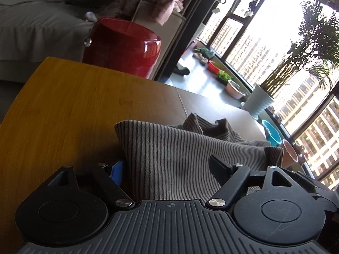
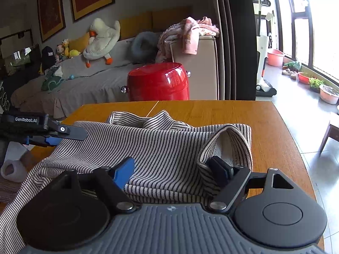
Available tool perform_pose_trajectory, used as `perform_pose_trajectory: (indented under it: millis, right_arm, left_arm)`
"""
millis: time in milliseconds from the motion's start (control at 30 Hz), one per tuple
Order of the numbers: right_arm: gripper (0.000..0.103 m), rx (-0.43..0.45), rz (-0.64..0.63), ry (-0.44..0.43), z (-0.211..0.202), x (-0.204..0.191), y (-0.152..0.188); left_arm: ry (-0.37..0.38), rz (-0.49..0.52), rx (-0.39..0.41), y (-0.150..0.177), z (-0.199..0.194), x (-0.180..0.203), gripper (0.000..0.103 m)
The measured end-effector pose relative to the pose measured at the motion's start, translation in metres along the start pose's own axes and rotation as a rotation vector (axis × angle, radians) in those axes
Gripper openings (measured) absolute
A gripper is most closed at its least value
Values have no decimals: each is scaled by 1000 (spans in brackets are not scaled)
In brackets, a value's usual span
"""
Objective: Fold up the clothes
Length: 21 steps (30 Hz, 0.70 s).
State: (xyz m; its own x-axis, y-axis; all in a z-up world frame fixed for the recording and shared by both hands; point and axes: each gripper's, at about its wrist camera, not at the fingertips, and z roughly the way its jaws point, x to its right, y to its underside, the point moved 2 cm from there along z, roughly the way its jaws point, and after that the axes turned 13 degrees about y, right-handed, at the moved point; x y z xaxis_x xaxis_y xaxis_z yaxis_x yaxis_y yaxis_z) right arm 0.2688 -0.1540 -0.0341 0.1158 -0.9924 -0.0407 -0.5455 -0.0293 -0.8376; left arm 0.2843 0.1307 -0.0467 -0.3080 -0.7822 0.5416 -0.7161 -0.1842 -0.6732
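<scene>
A black-and-white striped garment lies crumpled on the orange wooden table, its collar toward the far side. My right gripper is open at the near edge of the garment. Cloth fills the gap between its blue finger and black finger, and a rolled fold arches over the black one. My left gripper reaches in from the left at the garment's left edge. In the left wrist view the left gripper is open, with the striped garment bunched between its widely spread fingers above the table.
A red barrel-shaped stool stands just beyond the table's far edge, before a grey sofa with plush toys and a pink blanket. A whitish roll lies at the left. Windows, potted plants and basins line the right side.
</scene>
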Motion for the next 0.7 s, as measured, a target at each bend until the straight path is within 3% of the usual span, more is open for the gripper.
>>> perform_pose_trajectory:
  millis: [133, 233, 333, 467, 600, 700]
  right_arm:
    - [79, 2, 14, -14, -2, 4, -3]
    - [76, 34, 9, 4, -11, 9, -12]
    - [76, 64, 46, 31, -17, 25, -29]
    - [76, -39, 73, 51, 15, 39, -32]
    - [76, -140, 102, 70, 46, 53, -34]
    - [77, -147, 157, 43, 53, 63, -27]
  left_arm:
    - [-25, 5, -4, 0, -4, -3, 59]
    - [-9, -17, -8, -2, -12, -12, 56]
    - [-32, -24, -1, -6, -15, -18, 64]
    - [-26, -28, -3, -14, -6, -17, 80]
    - [-15, 20, -35, -16, 10, -3, 89]
    - [-59, 77, -51, -18, 20, 5, 89]
